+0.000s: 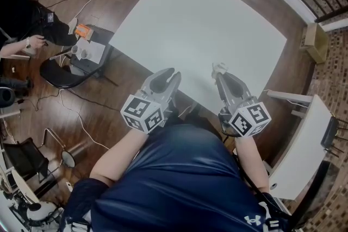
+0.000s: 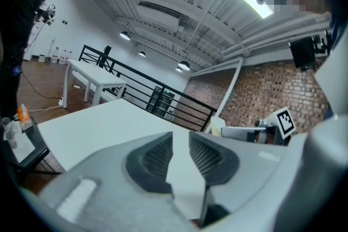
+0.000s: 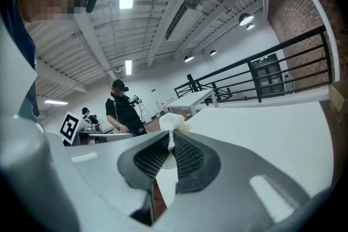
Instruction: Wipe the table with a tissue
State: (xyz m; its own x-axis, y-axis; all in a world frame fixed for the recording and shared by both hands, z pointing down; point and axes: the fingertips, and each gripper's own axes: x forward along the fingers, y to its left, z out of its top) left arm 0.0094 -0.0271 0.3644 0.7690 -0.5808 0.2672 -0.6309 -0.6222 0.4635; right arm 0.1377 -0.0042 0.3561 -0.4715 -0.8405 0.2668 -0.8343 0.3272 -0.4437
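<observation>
Right gripper (image 3: 171, 145) jaws pinched tight on crumpled tissue (image 3: 174, 122); left gripper (image 2: 181, 145) jaws slightly apart, nothing between; both at near edge of white table (image 1: 201, 24).

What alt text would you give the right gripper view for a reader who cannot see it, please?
The right gripper is shut on a crumpled white tissue that pokes out past its jaw tips, with a white table stretching beyond. A person in black stands in the background, near black railings.

Navy shirt (image 1: 179, 182), grey marker-cubed hand-held grippers (image 1: 167, 77) (image 1: 220, 70)
</observation>
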